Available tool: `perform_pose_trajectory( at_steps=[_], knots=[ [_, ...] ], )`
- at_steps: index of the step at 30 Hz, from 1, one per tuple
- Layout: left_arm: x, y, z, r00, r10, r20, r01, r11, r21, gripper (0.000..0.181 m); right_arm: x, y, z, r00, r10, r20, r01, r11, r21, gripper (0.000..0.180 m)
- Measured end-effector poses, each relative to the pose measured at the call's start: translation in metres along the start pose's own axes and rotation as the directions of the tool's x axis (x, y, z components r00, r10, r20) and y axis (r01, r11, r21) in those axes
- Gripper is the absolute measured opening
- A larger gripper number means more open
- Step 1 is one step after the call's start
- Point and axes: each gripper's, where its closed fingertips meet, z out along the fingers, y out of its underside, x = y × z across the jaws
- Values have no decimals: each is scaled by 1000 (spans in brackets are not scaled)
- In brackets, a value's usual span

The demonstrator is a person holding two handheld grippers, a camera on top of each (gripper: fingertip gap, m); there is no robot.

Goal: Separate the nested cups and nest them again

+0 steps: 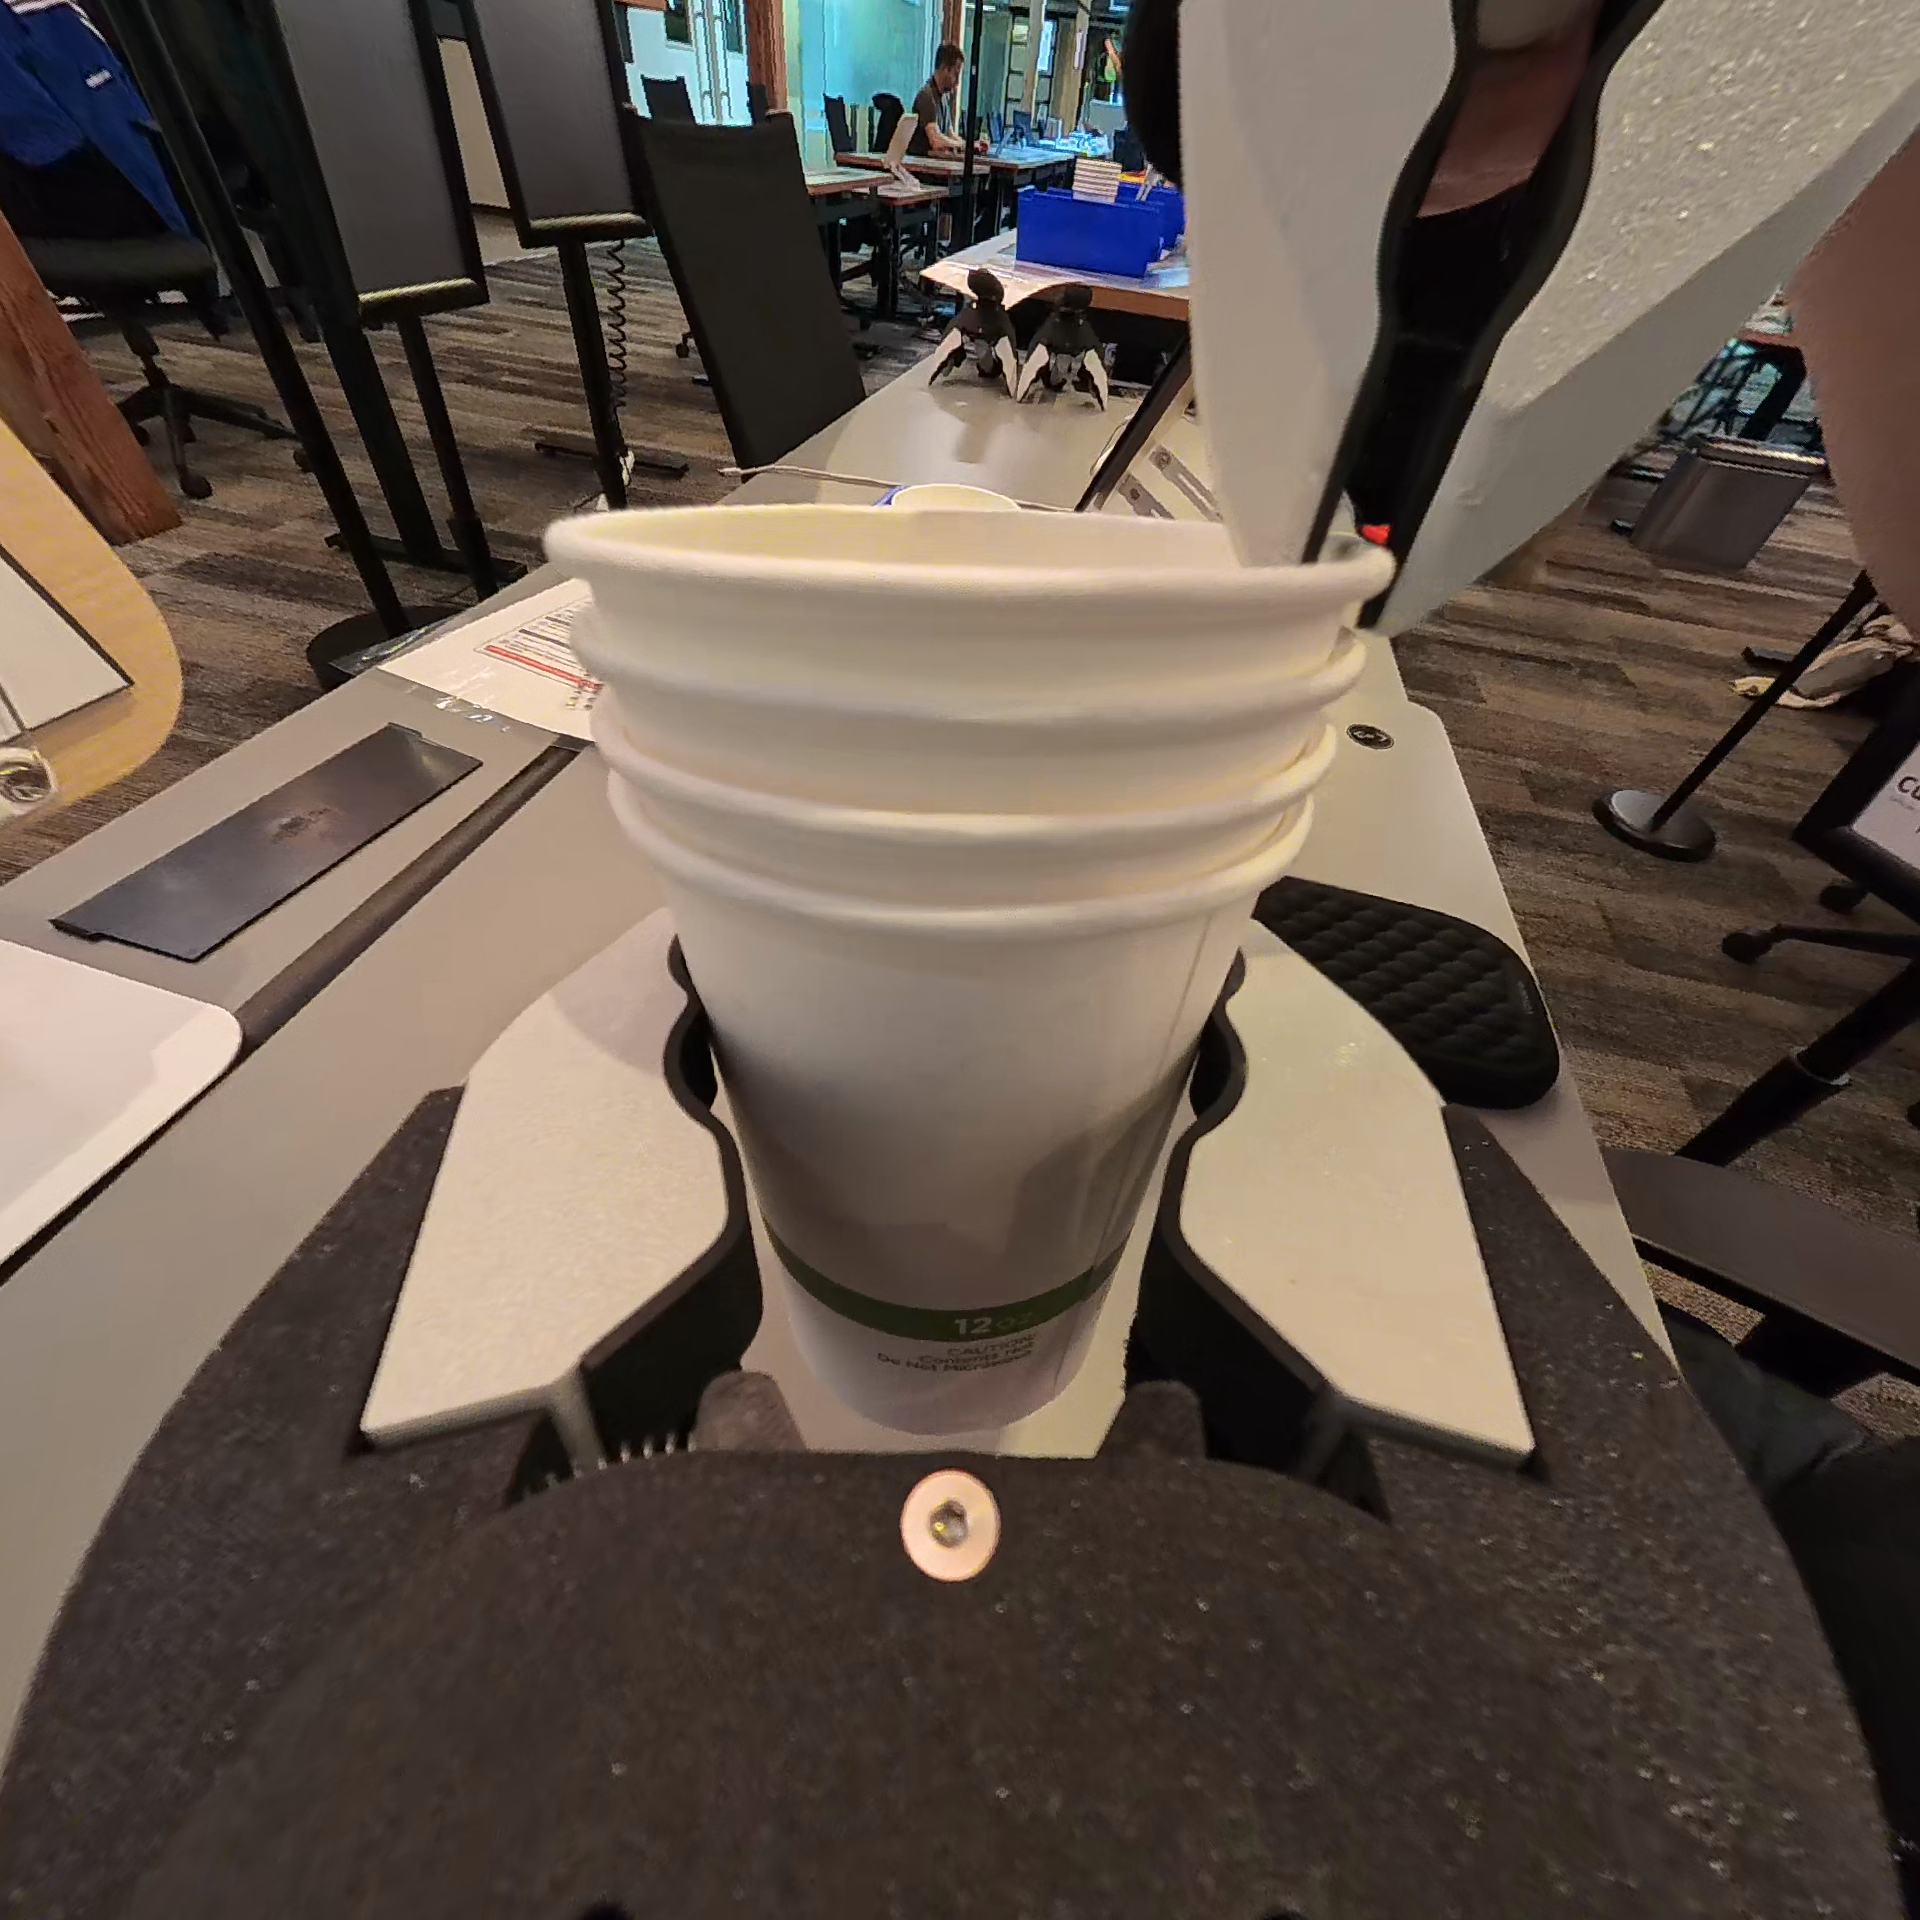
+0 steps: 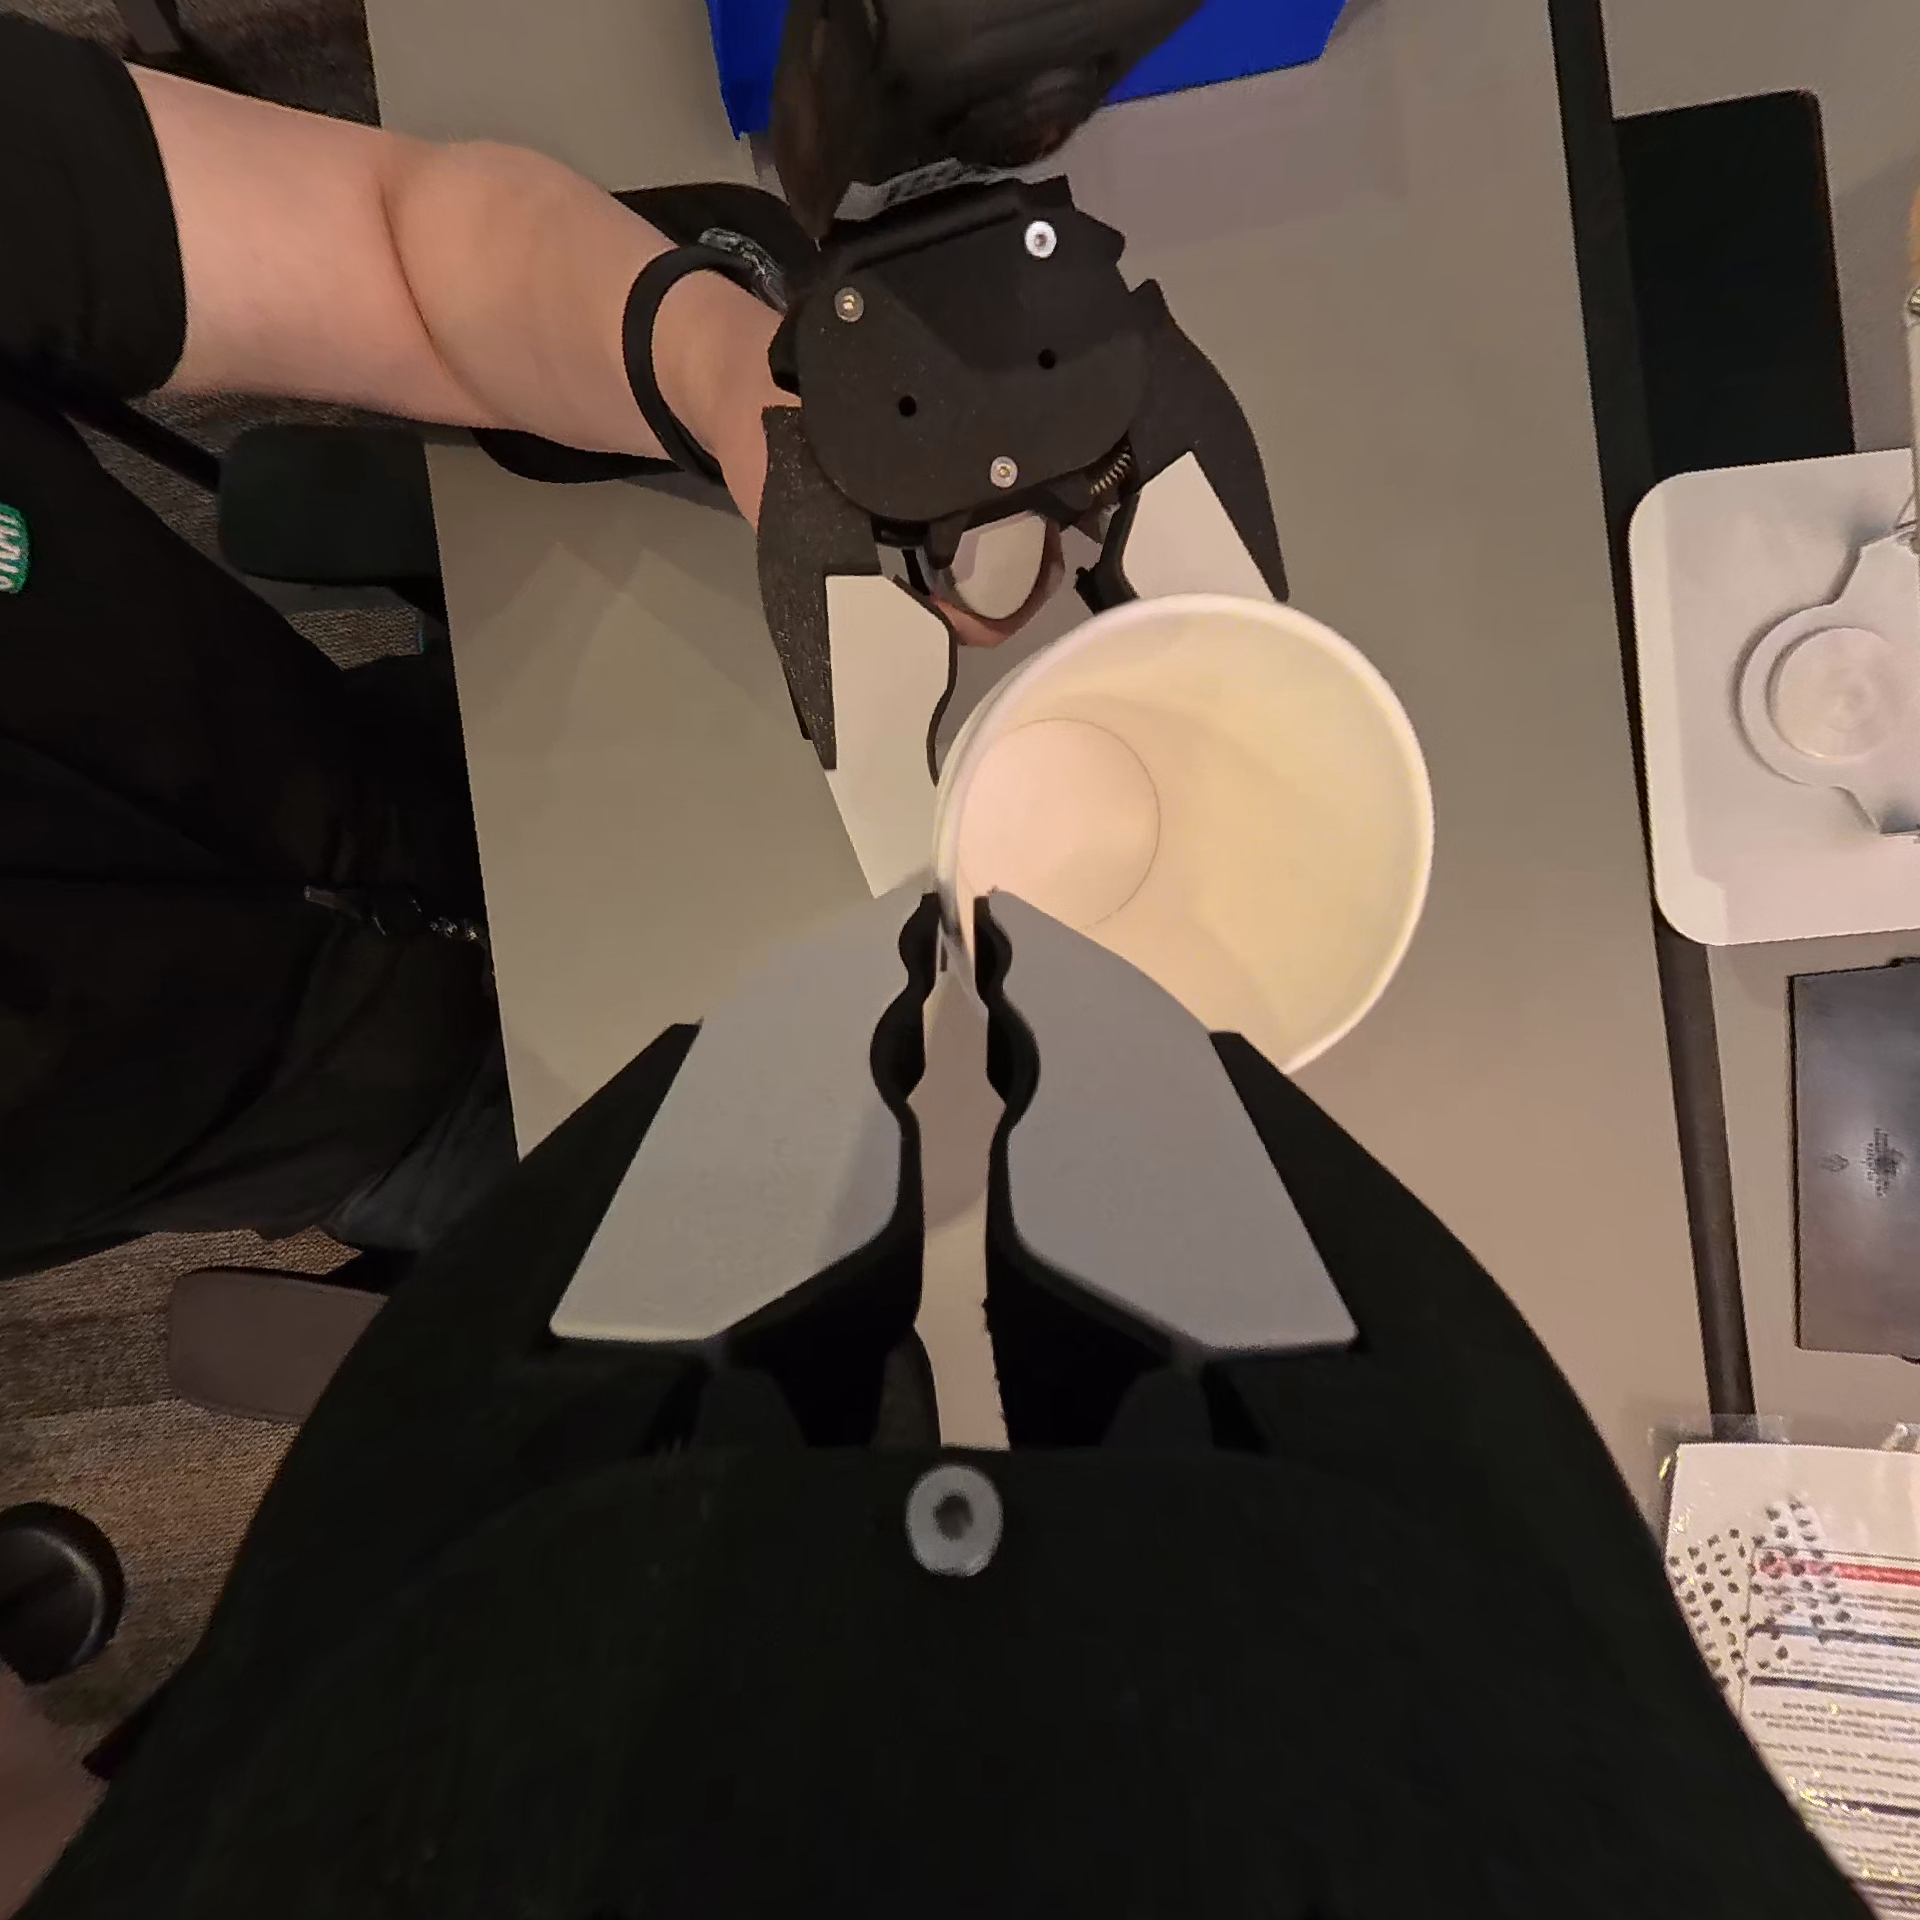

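White paper fills both my views: a stack of nested cups (image 1: 951,935), four rolled rims showing one above another, stands upright between the fingers of my left gripper (image 1: 956,1122). Those jaws are closed around the outermost cup's lower wall, just above its green band, and I cannot tell whether its base rests on the grey table (image 1: 312,1091) or hangs over it.

My right gripper (image 2: 961,914) looks straight down into the top cup (image 2: 1226,831). Its jaws are pinched nearly shut on that cup's rim at about eight o'clock of the mouth, one fingertip inside the wall and one outside. In the left view the same pinch sits at two o'clock on the uppermost rim.

I judge this to be the separating step, with the top cup gripped but not yet lifted clear. Next I need a firm hold below and a straight pull upward; the thin rim could buckle or slip, or drag a second cup along.
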Motion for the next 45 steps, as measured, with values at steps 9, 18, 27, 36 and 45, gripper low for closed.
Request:
perform_pose_trajectory(
  at_steps=[9, 18, 27, 36, 45],
  knots=[
    [8, -4, 0, 1000, 9, -15, -9, 1000, 7, 91, -8, -4, -5, 1000, -26, 4, 26, 1000, 15, 3],
    [13, -4, 4, 999, -14, -32, 14, 1000, 19, 91, -9, -10, -18, 998, -38, -45, 38, 999, 18, 3],
    [12, -10, -1, 998, -37, -45, 39, 998, 53, 91, -2, -20, -30, 992, -67, -109, 69, 997, 23, 3],
    [4, -12, -5, 999, -44, -25, 45, 997, 60, 91, 1, -31, -38, 984, -93, -151, 98, 995, 22, 3],
    [1, 1, 5, 998, -55, -29, 55, 998, 20, 91, 5, -28, -87, 960, -68, -273, 92, 993, 77, 3]
  ],
)
